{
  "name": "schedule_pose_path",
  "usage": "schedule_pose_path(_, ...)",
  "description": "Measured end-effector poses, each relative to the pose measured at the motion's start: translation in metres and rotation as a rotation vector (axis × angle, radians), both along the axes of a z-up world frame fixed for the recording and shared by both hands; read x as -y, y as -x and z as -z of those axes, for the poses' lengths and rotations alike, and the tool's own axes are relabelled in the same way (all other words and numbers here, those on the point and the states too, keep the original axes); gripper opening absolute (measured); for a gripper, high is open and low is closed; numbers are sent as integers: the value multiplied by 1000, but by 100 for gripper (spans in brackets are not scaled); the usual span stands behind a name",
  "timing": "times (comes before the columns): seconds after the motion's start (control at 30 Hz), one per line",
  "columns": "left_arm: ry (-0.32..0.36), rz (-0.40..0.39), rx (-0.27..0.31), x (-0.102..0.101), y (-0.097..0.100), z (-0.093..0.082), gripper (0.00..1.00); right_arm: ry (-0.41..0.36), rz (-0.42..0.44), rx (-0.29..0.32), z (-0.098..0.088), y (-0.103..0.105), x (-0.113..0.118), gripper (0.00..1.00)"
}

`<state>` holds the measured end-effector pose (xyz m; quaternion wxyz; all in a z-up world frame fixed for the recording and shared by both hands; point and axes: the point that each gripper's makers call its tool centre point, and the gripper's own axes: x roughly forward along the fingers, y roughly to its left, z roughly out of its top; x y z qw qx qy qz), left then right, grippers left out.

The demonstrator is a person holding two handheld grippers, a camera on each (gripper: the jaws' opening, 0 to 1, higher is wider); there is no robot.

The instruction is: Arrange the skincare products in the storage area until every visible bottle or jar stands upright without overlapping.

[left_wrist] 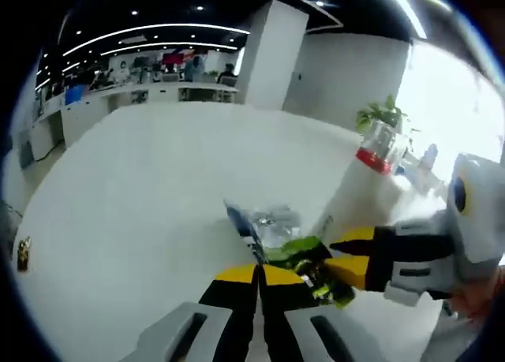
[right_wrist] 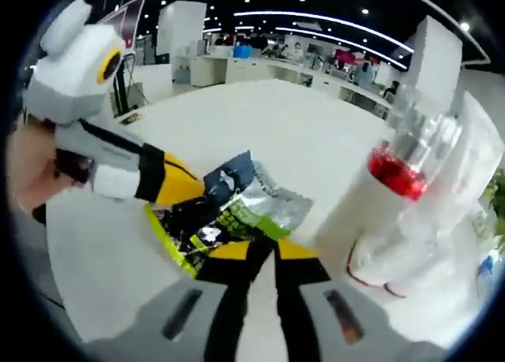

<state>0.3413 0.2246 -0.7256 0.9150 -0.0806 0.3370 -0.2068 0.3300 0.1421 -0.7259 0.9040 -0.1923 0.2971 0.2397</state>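
Crinkled foil sachet (left_wrist: pixel 304 259) (green, silver), left tool (left_wrist: pixel 259 277) and right tool (right_wrist: pixel 252 251) both clamped on it, white red-collared bottle (right_wrist: pixel 371 200) beside.

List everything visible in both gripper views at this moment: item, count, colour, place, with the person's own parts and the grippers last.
Sachet: one, green, black and silver with a blue corner, on the white table, both grippers closed on it.
Tall bottle: one, white with a red band and clear cap, upright beside the sachet.
Table: one, white, under everything.
Plant: one, green, behind the bottle.
Small object: one, brownish, at the table's far edge; too small to identify.
Hand: one, holding the left gripper.
Left gripper: yellow-tipped jaws, shut on the sachet.
Right gripper: same colours, shut on the sachet.
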Motion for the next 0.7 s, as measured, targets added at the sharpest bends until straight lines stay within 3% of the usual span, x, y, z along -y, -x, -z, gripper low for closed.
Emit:
schedule_pose_path(0.03,15,16,45,2,-2,-5,1,-42,9,53,-11,-2,0,12)
schedule_pose_path(0.1,6,9,37,3,0,-4,1,-75,15,91,-23,-1,1,12)
schedule_pose_path(0.23,13,-43,33,1,3,2,1,-179,-6,35,-18,20,-11,10)
schedule_pose_path(0.3,15,-50,38,2,3,3,1,-170,-28,0,-5,29,-14,10)
schedule_pose_path(0.37,12,-46,42,5,3,6,1,-77,-23,-40,21,35,-5,9)
schedule_pose_path(0.43,31,-44,42,8,2,6,1,-94,3,-108,38,40,-2,7)
schedule_pose_path(0.47,38,-42,40,9,2,6,1,-102,33,-106,40,39,3,7)
schedule_pose_path(0.5,42,-44,45,9,2,5,1,-142,56,-53,32,33,3,7)
schedule_pose_path(0.57,21,-35,49,9,1,8,2,-115,48,-77,34,37,6,3)
schedule_pose_path(0.7,-104,11,71,1,2,21,5,-82,2,-61,35,37,2,2)
